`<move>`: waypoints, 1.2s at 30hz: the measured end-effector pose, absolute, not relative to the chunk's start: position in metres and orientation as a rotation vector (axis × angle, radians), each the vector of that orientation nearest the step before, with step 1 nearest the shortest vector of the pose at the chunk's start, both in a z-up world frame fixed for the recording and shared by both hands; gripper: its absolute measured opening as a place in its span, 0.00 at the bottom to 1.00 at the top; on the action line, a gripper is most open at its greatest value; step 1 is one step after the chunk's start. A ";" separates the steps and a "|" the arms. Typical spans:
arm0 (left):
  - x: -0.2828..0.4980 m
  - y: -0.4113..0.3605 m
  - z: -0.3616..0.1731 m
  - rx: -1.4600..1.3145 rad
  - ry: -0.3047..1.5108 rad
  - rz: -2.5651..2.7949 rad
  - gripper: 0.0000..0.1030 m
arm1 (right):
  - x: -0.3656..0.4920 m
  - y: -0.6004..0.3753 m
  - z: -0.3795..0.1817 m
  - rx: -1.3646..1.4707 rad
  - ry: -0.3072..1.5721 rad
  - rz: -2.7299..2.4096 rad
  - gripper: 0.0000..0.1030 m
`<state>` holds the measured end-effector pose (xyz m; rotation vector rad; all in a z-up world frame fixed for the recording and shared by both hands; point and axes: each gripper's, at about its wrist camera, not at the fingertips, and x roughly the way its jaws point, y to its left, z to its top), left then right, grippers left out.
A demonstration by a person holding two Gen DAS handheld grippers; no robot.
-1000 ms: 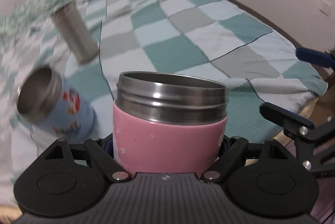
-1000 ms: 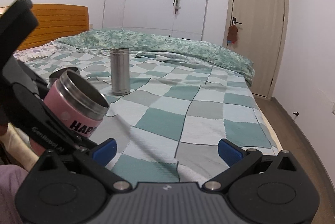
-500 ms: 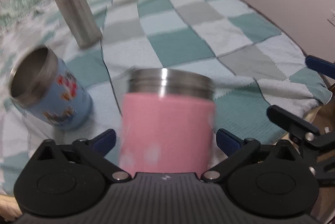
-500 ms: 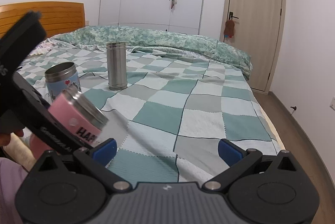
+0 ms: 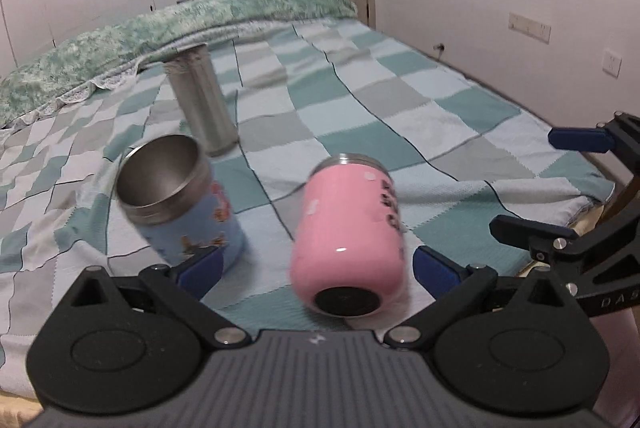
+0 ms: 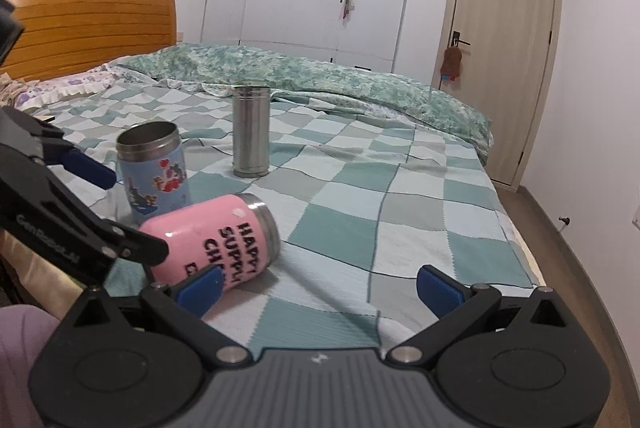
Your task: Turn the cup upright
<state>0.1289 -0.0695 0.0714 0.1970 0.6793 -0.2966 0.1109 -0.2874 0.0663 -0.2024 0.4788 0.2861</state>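
Note:
A pink cup (image 5: 348,236) with black lettering lies on its side on the checkered bedspread, base toward my left gripper, steel rim pointing away. My left gripper (image 5: 316,268) is open, its blue pads on either side of the cup's base without touching it. In the right wrist view the pink cup (image 6: 212,240) lies at the lower left, next to a blue upright cup (image 6: 154,172). My right gripper (image 6: 320,288) is open and empty, to the right of the pink cup.
A blue cartoon cup (image 5: 180,204) stands upright left of the pink one. A tall steel tumbler (image 5: 202,104) stands farther back. A green quilt (image 6: 320,76) is bunched along the far side. The bed edge and floor lie at the right (image 6: 532,228).
My left gripper opened and let go of the pink cup. The cup, held upright before, has tipped over and now lies on its side on the bed.

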 end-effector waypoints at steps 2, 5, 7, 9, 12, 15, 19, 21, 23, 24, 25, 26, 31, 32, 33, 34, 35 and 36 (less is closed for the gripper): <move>0.127 -0.058 0.069 0.190 0.657 -0.292 1.00 | 0.112 -0.278 0.068 -0.200 0.489 0.285 1.00; 0.126 -0.040 0.063 0.185 0.627 -0.292 1.00 | 0.114 -0.264 0.067 -0.191 0.512 0.284 1.00; 0.126 -0.029 0.059 0.184 0.609 -0.293 1.00 | 0.116 -0.253 0.067 -0.186 0.530 0.280 1.00; 0.128 -0.020 0.055 0.178 0.598 -0.291 1.00 | 0.119 -0.242 0.067 -0.177 0.547 0.272 1.00; 0.133 -0.007 0.050 0.156 0.597 -0.296 1.00 | 0.126 -0.230 0.068 -0.153 0.573 0.265 1.00; 0.138 0.005 0.045 0.142 0.593 -0.301 1.00 | 0.136 -0.219 0.068 -0.130 0.601 0.248 1.00; 0.144 0.016 0.038 0.132 0.586 -0.317 1.00 | 0.152 -0.209 0.068 -0.080 0.652 0.222 1.00; 0.145 0.021 0.035 0.129 0.580 -0.327 1.00 | 0.161 -0.206 0.067 -0.041 0.685 0.210 1.00; 0.147 0.025 0.032 0.124 0.578 -0.334 1.00 | 0.169 -0.203 0.066 -0.010 0.716 0.201 1.00; 0.149 0.027 0.030 0.122 0.578 -0.338 1.00 | 0.173 -0.202 0.064 -0.001 0.728 0.195 1.00; 0.150 0.029 0.029 0.118 0.577 -0.343 1.00 | 0.177 -0.199 0.063 0.006 0.740 0.190 1.00; 0.151 0.030 0.028 0.115 0.578 -0.345 1.00 | 0.180 -0.197 0.062 0.010 0.752 0.184 1.00; 0.156 0.036 0.024 0.101 0.579 -0.347 1.00 | 0.200 -0.186 0.055 0.056 0.823 0.164 1.00; 0.156 0.037 0.023 0.099 0.577 -0.346 1.00 | 0.204 -0.185 0.054 0.059 0.836 0.159 1.00; 0.157 0.038 0.023 0.097 0.576 -0.347 1.00 | 0.207 -0.183 0.053 0.060 0.847 0.155 1.00; 0.158 0.039 0.023 0.096 0.575 -0.348 1.00 | 0.211 -0.181 0.051 0.061 0.859 0.148 1.00; 0.159 0.040 0.022 0.094 0.575 -0.346 1.00 | 0.215 -0.179 0.050 0.063 0.870 0.141 1.00; 0.160 0.042 0.022 0.091 0.576 -0.346 1.00 | 0.219 -0.177 0.049 0.068 0.884 0.135 1.00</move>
